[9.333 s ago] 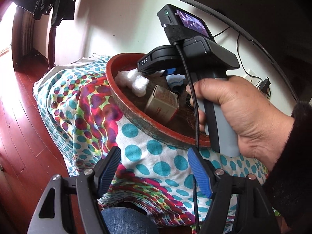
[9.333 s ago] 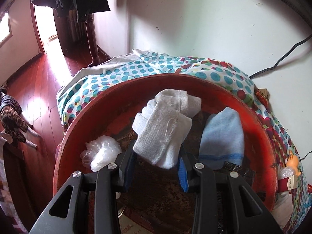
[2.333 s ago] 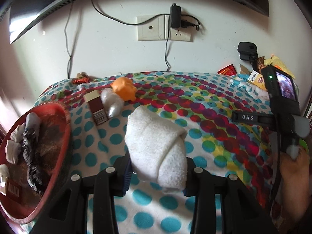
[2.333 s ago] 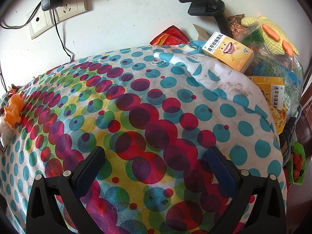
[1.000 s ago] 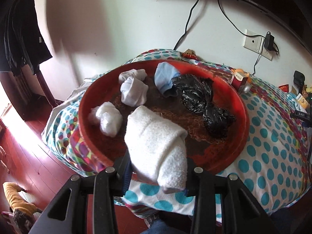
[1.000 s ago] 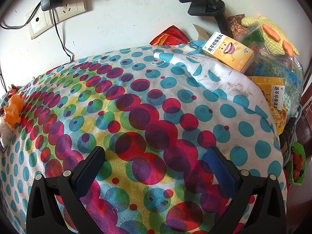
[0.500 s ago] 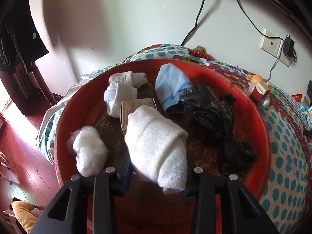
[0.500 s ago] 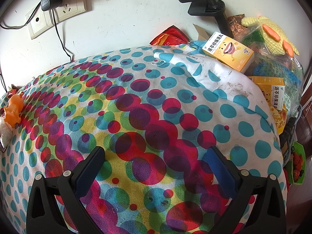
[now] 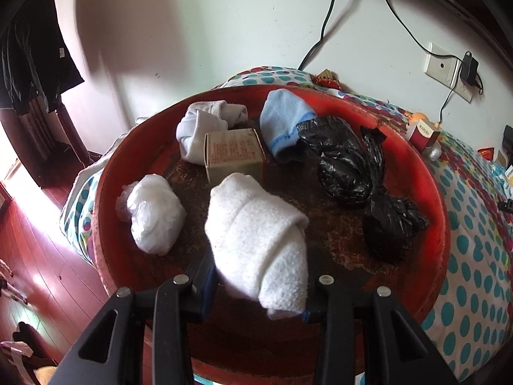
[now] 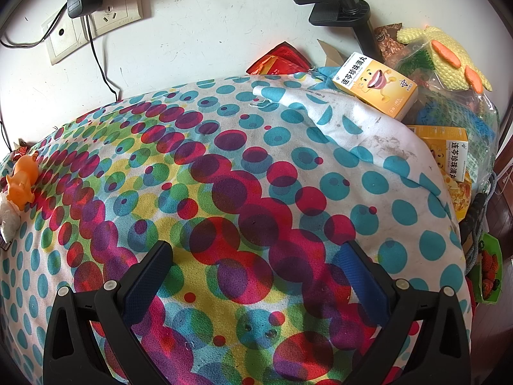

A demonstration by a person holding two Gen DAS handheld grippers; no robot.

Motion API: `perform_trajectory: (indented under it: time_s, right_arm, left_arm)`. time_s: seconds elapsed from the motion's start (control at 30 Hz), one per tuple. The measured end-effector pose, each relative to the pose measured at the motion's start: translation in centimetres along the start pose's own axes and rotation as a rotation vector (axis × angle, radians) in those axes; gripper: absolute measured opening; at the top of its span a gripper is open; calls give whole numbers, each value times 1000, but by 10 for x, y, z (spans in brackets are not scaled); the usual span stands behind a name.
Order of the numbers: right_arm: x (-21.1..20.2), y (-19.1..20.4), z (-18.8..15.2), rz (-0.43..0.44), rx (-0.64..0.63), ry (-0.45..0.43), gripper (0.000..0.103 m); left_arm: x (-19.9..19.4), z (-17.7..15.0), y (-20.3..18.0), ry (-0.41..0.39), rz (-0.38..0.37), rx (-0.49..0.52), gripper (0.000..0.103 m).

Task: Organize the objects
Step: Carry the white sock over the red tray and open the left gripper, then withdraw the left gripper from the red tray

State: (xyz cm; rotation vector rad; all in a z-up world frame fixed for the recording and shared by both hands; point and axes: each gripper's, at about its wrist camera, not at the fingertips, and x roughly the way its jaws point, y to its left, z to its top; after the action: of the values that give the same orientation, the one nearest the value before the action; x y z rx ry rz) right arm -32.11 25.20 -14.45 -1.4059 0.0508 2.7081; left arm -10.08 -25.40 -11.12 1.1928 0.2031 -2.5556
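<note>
While the left gripper (image 9: 256,288) clenches a rolled white terry towel (image 9: 256,240), long axis running away from the jaws, above the round red tray (image 9: 429,173), the right gripper (image 10: 256,276) hangs released over the polka-dot bench cloth (image 10: 224,176).

White wall (image 9: 224,32), red wood floor (image 9: 48,256), sunlit, wall sockets (image 10: 96,16)

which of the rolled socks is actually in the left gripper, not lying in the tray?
The thick white rolled sock, clamped in the left gripper. The grey-white sock and light blue sock lie at the red tray's far side.
</note>
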Motion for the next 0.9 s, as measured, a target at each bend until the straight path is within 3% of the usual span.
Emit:
perform_trajectory:
  time_s: [0.43,0.67,0.9]
  right_arm:
    - [-11,-2,0,2,-1,0,103]
    - [-14,-2,0,2,-1,0,103]
    - [-15,-2,0,3,-1,0,103]
  left_arm:
    - [11,-1,-10,-23,50,42,43]
    - [12,-1,-8,-36,38,28,44]
    - [12,1,-7,-63,-26,-11,56]
